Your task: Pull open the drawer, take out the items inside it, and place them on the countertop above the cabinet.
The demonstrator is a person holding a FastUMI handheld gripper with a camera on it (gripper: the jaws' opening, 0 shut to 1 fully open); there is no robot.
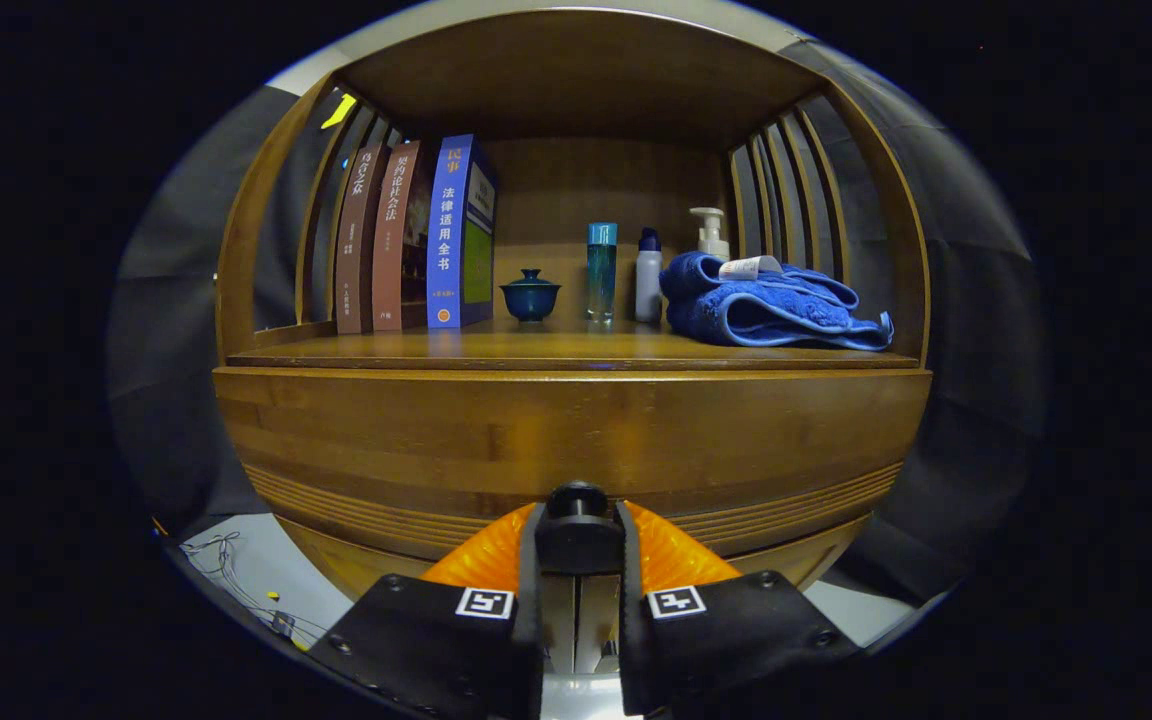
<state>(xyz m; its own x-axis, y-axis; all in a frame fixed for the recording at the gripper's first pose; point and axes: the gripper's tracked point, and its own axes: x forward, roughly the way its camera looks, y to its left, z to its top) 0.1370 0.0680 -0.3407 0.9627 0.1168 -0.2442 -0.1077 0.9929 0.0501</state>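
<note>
— Fingers of the gripper [577,535] are closed on the dark round knob [577,500] of the drawer [556,440]; one finger presses on each side of it, and the knob stands up between the two tips.

— And the drawer itself, where is it?

— Directly ahead of the fingers, touching them through the knob. Its wooden front is wide to both sides of the tongs and reaches up to the countertop [566,350]. I cannot tell if it is pulled out already or sits flush; the items inside are hidden behind the front.

— What about the edges?

— The front edge of the countertop runs just above the drawer front, beyond the fingertips. Lower on the drawer front there are thin grooves, on both sides of the fingers.

— Is there open room on the countertop?

— Yes, the near strip of wood beyond the fingers is bare along the whole front edge. Farther back, to the left of the tongs, books [416,240] stand upright near the slatted side wall. Straight beyond the tongs is a small dark blue lidded cup [530,295], then a teal bottle [601,270] and a white bottle [648,275] close together. To the right lies a folded blue towel [766,310], with a pump bottle [709,232] behind it. Between the books and the cup there is a free gap.
</note>
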